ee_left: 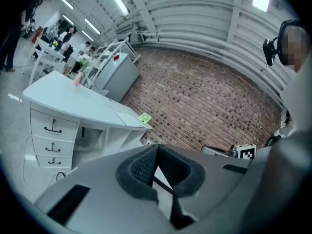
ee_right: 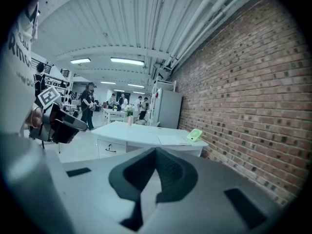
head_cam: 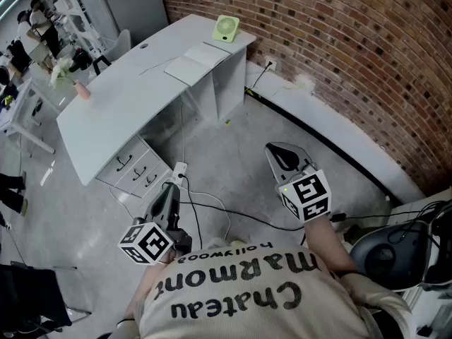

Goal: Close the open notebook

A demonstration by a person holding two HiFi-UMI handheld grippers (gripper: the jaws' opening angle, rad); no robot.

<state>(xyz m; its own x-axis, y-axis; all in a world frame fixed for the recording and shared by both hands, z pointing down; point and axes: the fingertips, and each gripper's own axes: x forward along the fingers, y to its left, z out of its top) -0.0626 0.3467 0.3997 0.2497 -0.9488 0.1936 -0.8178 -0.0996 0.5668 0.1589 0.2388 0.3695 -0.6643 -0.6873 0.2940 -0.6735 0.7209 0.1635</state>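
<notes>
- Notebook [head_cam: 194,63] is my target, but nearest to me are the tongs. The left gripper [head_cam: 169,189] and the right gripper [head_cam: 275,152] both hang over the floor [head_cam: 233,154] and its cables [head_cam: 212,210], each with jaws pressed together on nothing.
- Beyond them stands the white desk [head_cam: 120,111], well apart from both grippers.
- At the desk's far end, close to the brick wall [head_cam: 339,55], the notebook lies open and flat, near a small green fan [head_cam: 226,28].
- I judge this to be the approach step; the notebook is untouched.
- The next move calls for closing in on the desk, getting one gripper under an outer cover edge, and folding that half across onto the other.
</notes>
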